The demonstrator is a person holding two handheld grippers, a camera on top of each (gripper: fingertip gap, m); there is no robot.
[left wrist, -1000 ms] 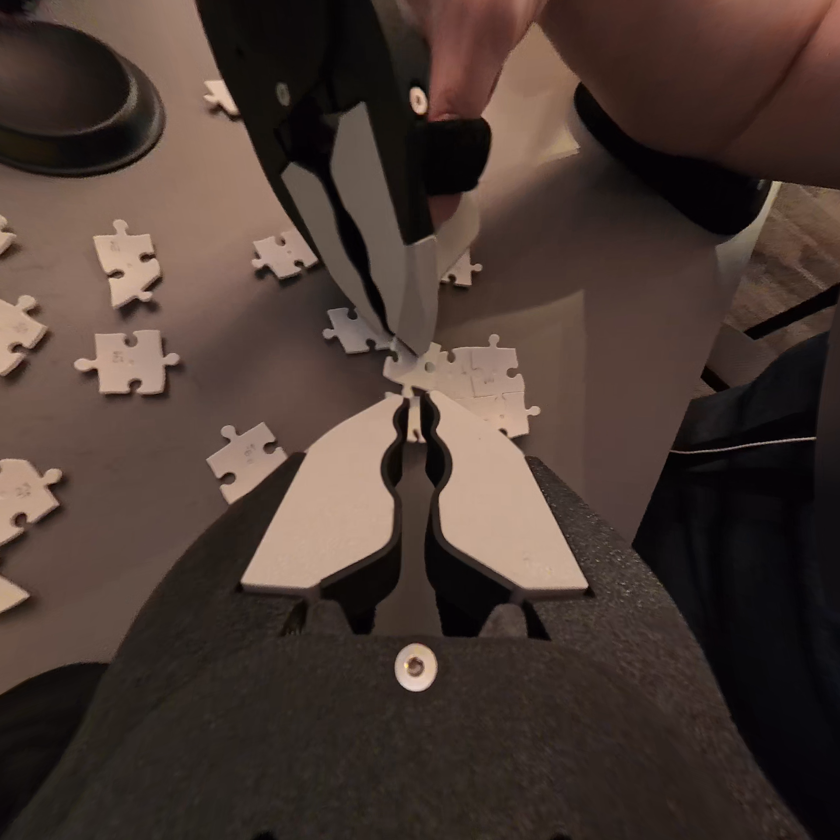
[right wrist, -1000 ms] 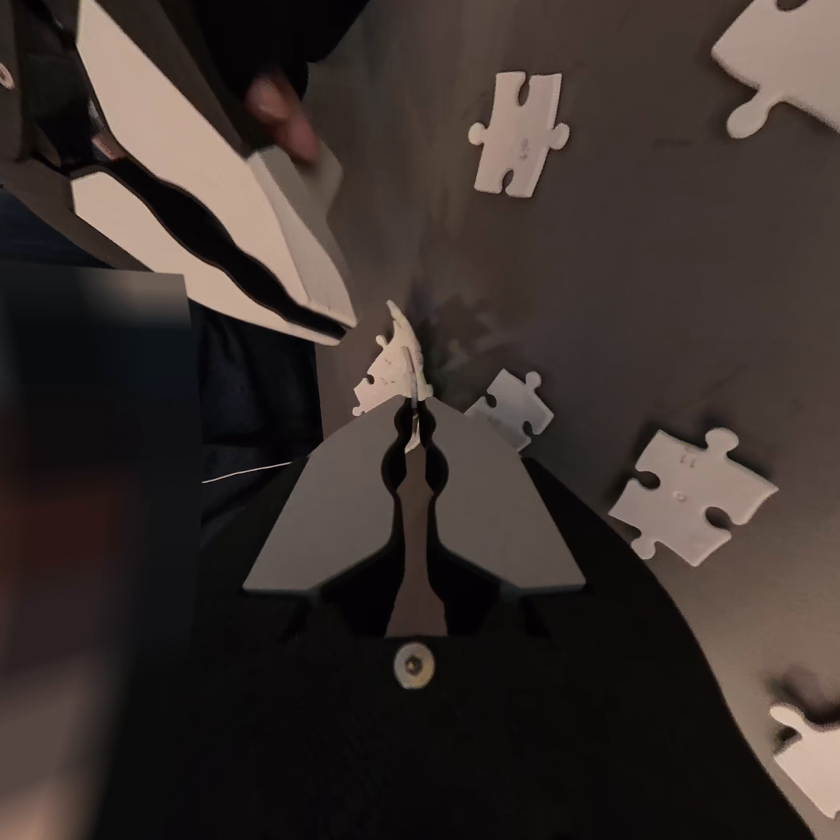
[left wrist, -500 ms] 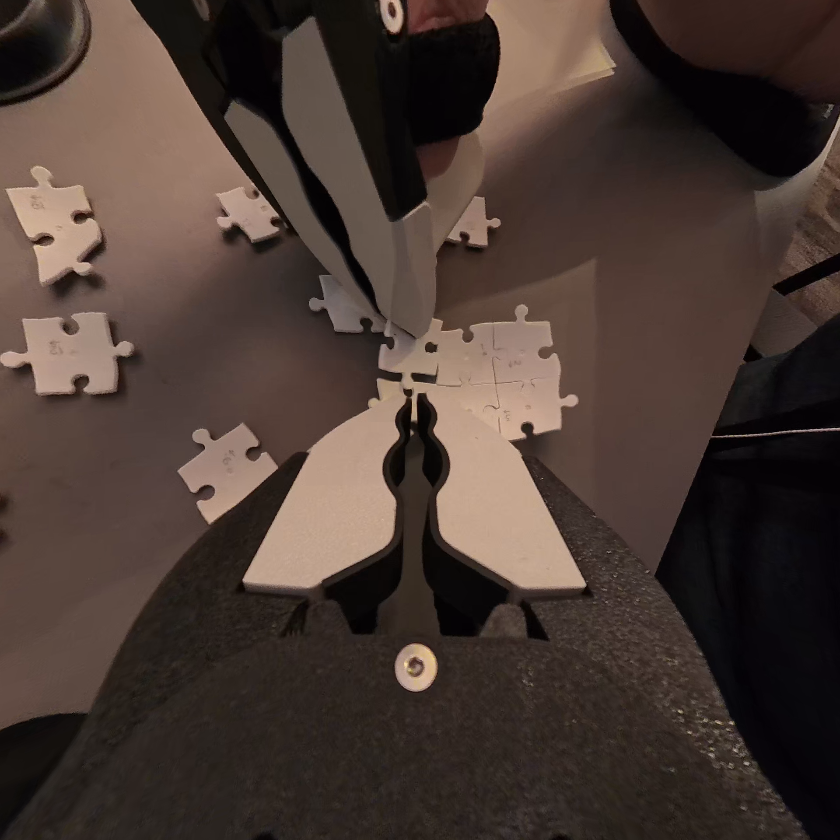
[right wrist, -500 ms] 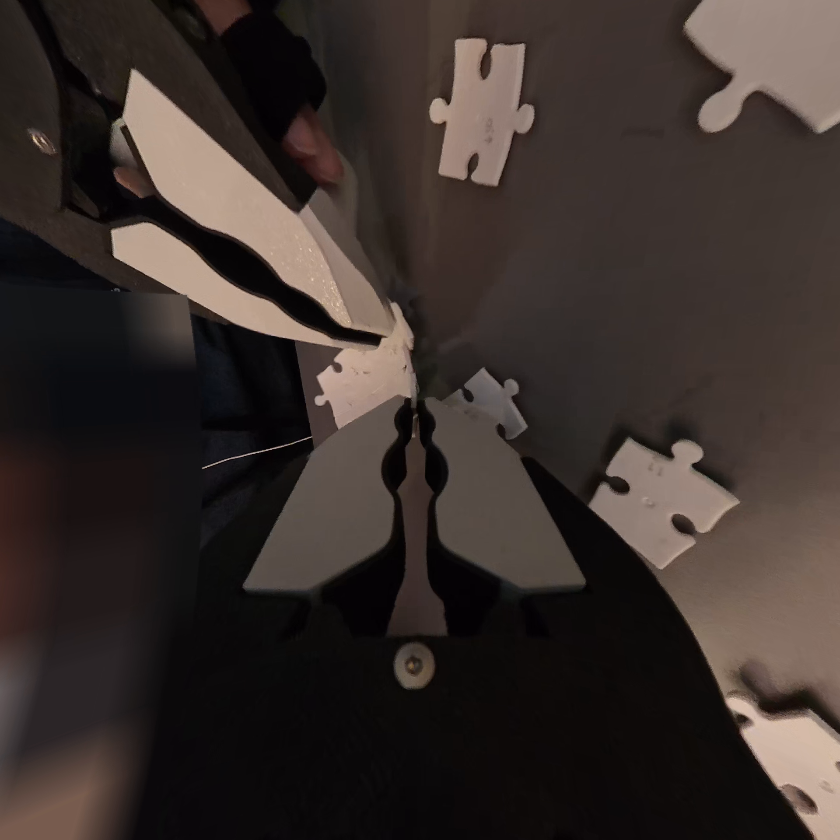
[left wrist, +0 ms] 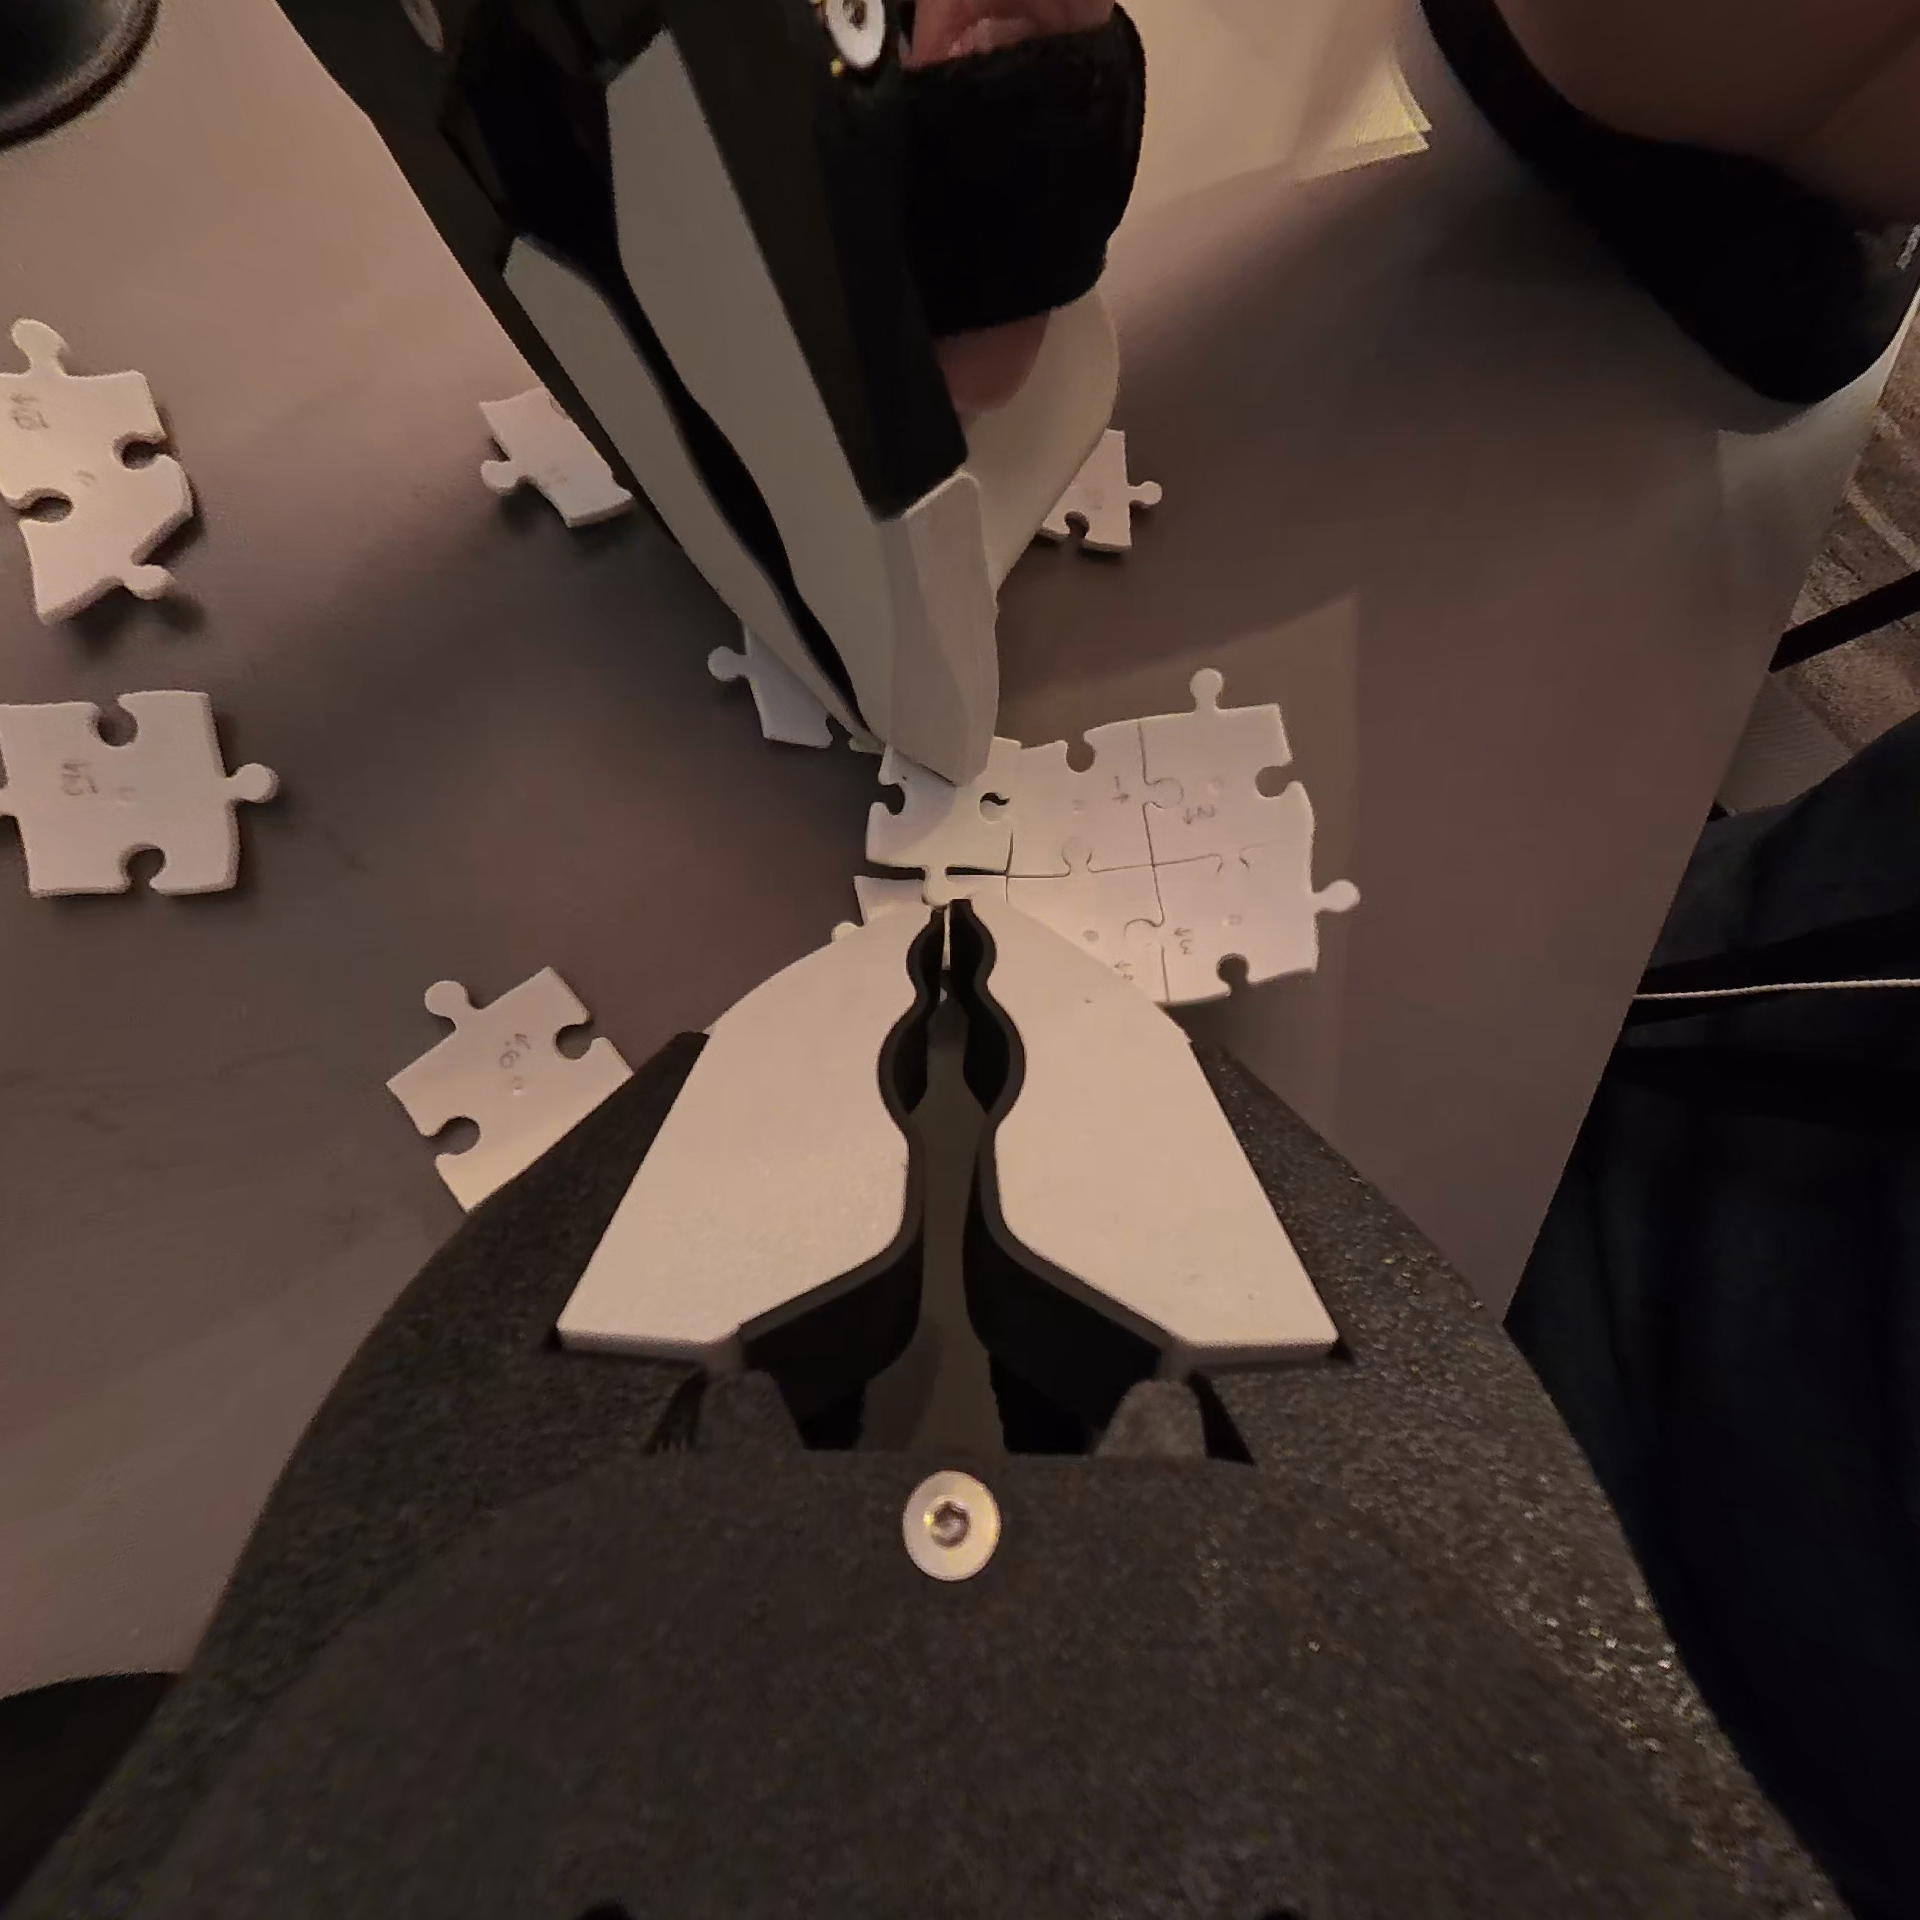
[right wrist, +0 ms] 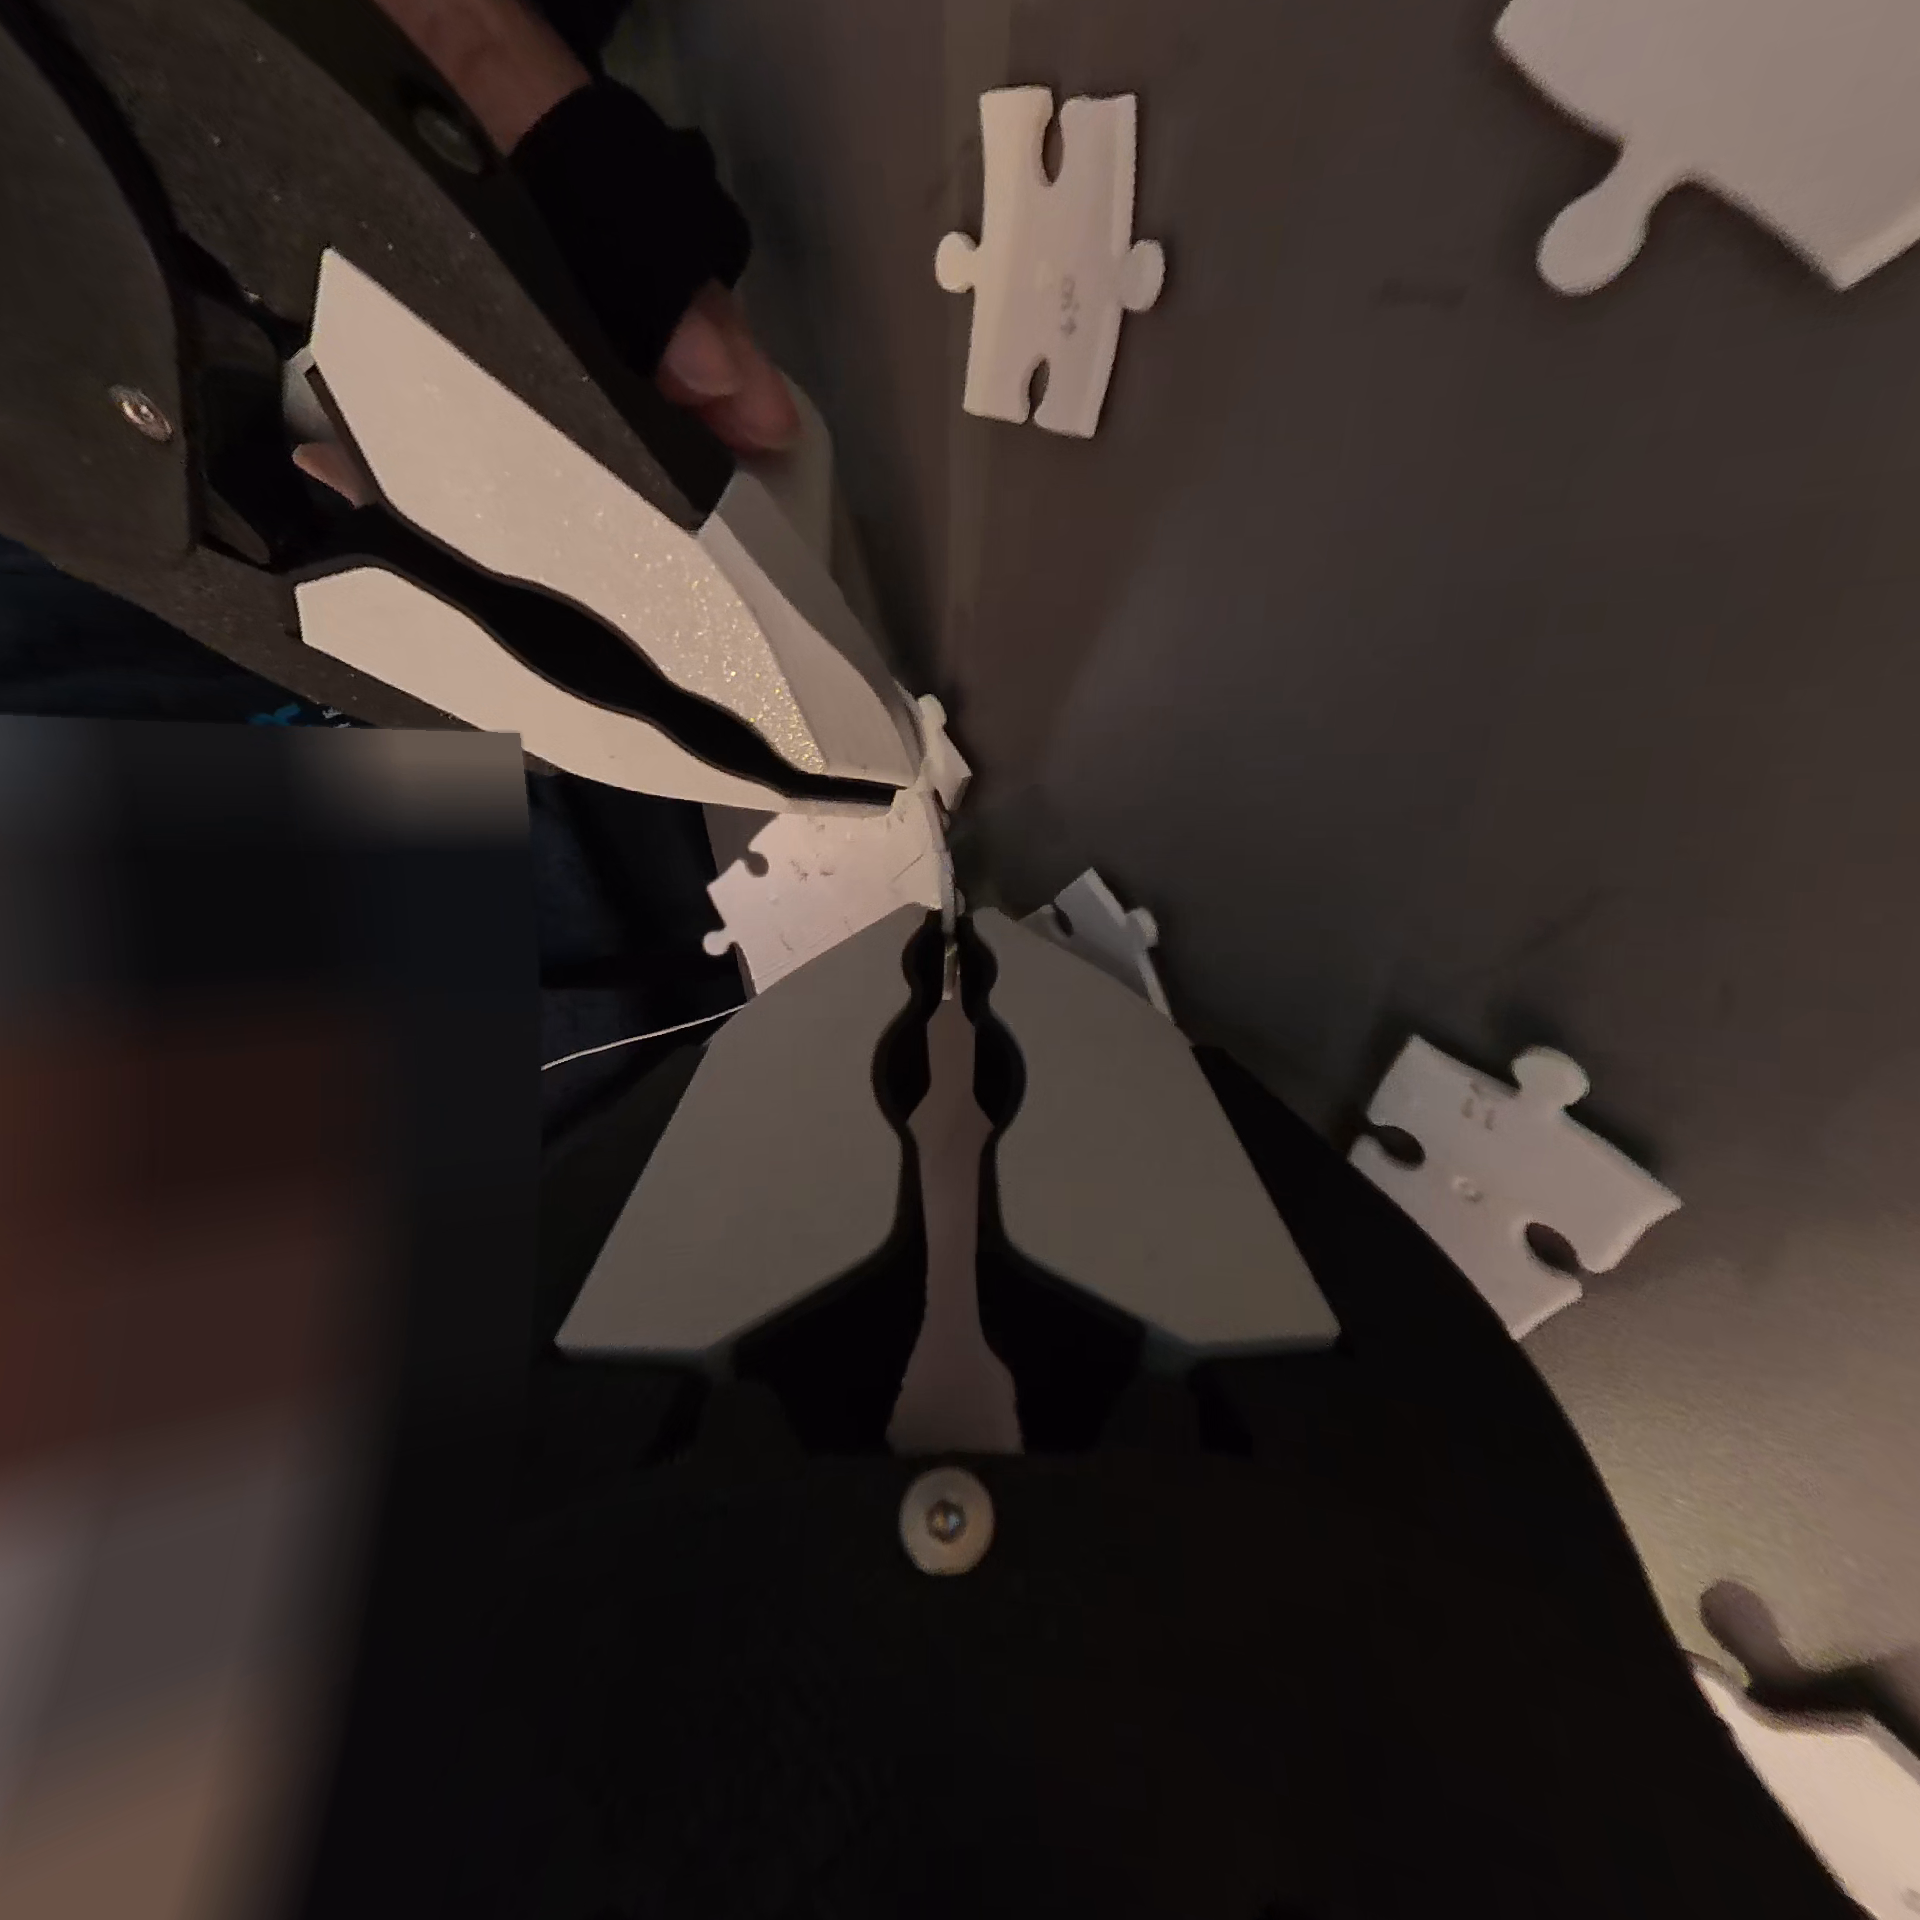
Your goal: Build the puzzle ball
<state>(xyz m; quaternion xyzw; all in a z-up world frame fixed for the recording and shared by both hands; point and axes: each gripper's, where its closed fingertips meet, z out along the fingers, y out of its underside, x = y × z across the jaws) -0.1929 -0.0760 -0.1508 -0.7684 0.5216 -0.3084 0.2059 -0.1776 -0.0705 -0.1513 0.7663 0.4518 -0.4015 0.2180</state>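
The joined patch of flat white puzzle pieces (left wrist: pixel 1153 862) now lies flatter on the grey table (left wrist: pixel 416 790), left gripper (left wrist: pixel 948 914) fingers clamped on its near edge, right gripper (left wrist: pixel 925 764) fingers clamped on its far-left piece.

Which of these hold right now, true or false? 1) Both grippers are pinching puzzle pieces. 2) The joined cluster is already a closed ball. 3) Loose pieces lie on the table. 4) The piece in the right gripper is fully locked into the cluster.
1) True: the left gripper and right gripper are each shut on a white piece edge.
2) False: the joined cluster is an open patch of a few pieces.
3) True: loose pieces lie on the table.
4) False: the held piece still shows a gap.
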